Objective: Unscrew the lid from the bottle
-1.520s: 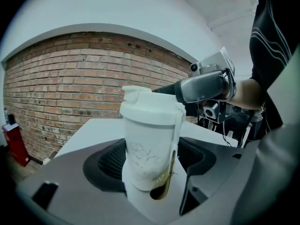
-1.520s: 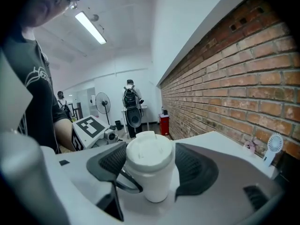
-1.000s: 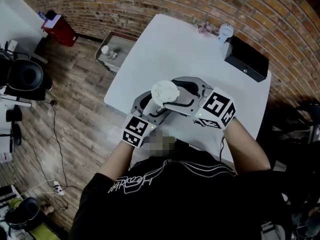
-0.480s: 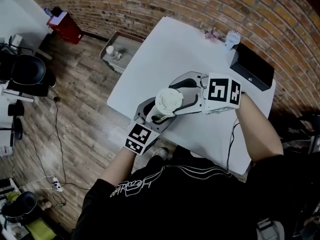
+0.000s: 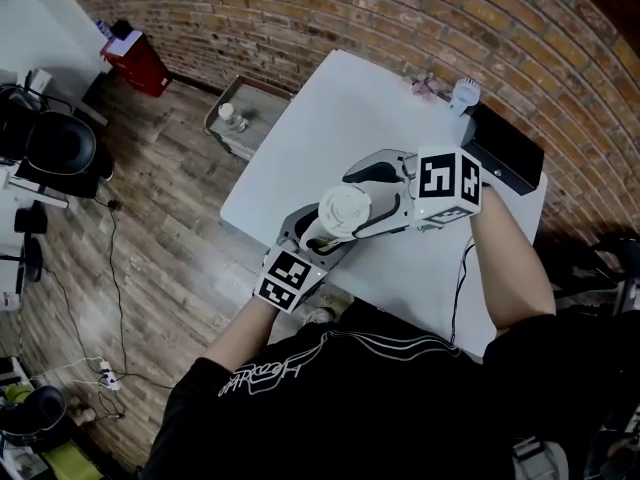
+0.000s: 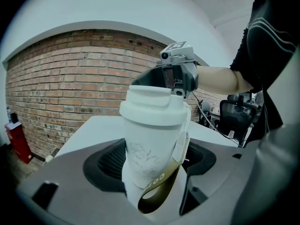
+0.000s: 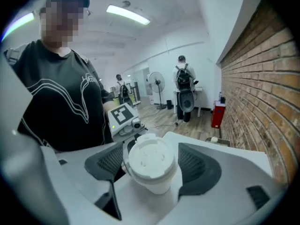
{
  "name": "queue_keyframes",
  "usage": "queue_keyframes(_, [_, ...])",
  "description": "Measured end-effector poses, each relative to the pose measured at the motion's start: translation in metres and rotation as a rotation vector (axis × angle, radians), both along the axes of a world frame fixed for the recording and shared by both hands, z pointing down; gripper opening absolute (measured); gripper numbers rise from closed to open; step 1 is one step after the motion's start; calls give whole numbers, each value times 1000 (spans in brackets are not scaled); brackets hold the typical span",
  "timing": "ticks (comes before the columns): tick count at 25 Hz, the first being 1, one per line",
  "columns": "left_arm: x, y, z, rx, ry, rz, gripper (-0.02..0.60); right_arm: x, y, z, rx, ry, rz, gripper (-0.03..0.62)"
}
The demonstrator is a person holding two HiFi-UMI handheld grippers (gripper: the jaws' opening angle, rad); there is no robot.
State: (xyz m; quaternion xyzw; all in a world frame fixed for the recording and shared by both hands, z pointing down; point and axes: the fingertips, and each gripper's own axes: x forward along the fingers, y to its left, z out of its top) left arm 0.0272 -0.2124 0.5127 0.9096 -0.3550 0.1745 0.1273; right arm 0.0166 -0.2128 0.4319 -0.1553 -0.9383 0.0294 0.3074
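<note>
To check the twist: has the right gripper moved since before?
Yes. The right gripper swung toward the black box; its jaws are opening, the lid between them.

Bottle [image 6: 152, 125] in left claw [image 6: 152, 161], seemingly above table [image 5: 330, 118]

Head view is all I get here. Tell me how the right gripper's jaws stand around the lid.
Observer: In the right gripper view, the right gripper has the lid between its jaws, which are opening. The pads stand just off it on both sides.
Operator: Now report the left one's hold.
Observer: The left gripper view shows the left gripper clamped on the body of the bottle, below the lid, which is still on.
Operator: Check for anything dangling.
Observer: An olive strap loops down the bottle's side, near the left gripper's jaws.
</note>
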Motion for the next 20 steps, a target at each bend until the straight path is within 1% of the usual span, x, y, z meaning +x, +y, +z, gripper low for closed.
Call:
queue_keyframes(2, [-2,0,-1,0,1,0,357,-4,-4,-11,1,-66,102,348])
queue_keyframes(4, [-2,0,-1,1,2,-3,357,-4,-7,-15,30,-102,215,350])
queue_keyframes(7, [0,-1,-1,5,3,-7,357,1,-4,-14,63,-122,373,350])
queue_keyframes(11, [-1,-1,1,10,13,-10,357,8,-2,-5,23,-157,617,347])
queue_keyframes(14, [-1,-3,1,12,16,-13,357,13,-9,0,69,-163,775,347])
queue_keyframes(16, [0,-3,1,8,15,-14,357,14,-9,4,98,-151,833,345])
queue_keyframes(18, [1,-3,1,3,12,-8,357,11,-5,10,126,-128,853,345])
queue_keyframes(19, [2,-3,1,1,10,-5,357,10,-4,12,145,-117,862,356])
queue_keyframes(20, [2,-2,1,0,9,-2,357,9,-4,13,163,-111,876,342])
